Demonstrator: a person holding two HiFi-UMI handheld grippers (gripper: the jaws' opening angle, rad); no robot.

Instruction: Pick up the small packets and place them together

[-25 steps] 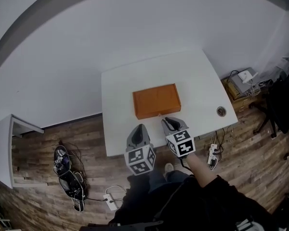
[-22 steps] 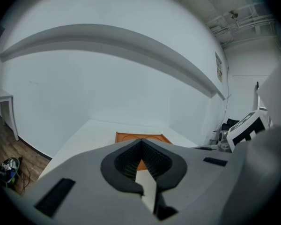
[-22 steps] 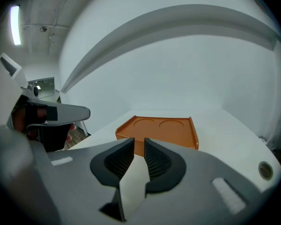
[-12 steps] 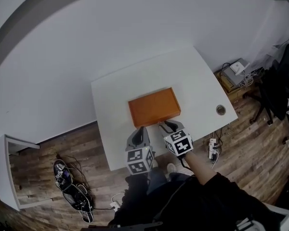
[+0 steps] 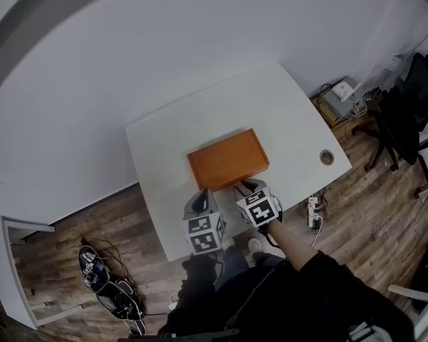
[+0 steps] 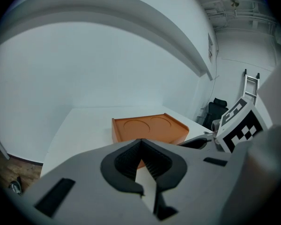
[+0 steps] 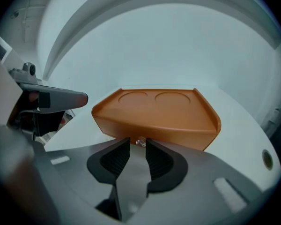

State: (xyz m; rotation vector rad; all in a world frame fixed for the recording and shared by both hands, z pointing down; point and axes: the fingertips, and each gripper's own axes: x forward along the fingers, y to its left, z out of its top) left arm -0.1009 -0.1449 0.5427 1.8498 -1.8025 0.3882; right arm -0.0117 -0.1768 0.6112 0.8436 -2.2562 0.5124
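On the white desk [image 5: 292, 112] an orange box [image 5: 227, 159] lies near the middle. Since a second ago, both grippers have come down closer to its near side. The right gripper [image 7: 137, 145] has just been opening: its fingers stand spread, with the box's small clear knob [image 7: 140, 142] at their tips, unpinched. The left gripper [image 6: 140, 143] has its fingers pressed together, empty, just short of the box.

One white worktop [image 5: 285, 112], one orange box [image 5: 227, 159] with two round recesses [image 7: 133, 96] on top, and two claws: left claw [image 5: 204, 193], right claw [image 5: 247, 187].
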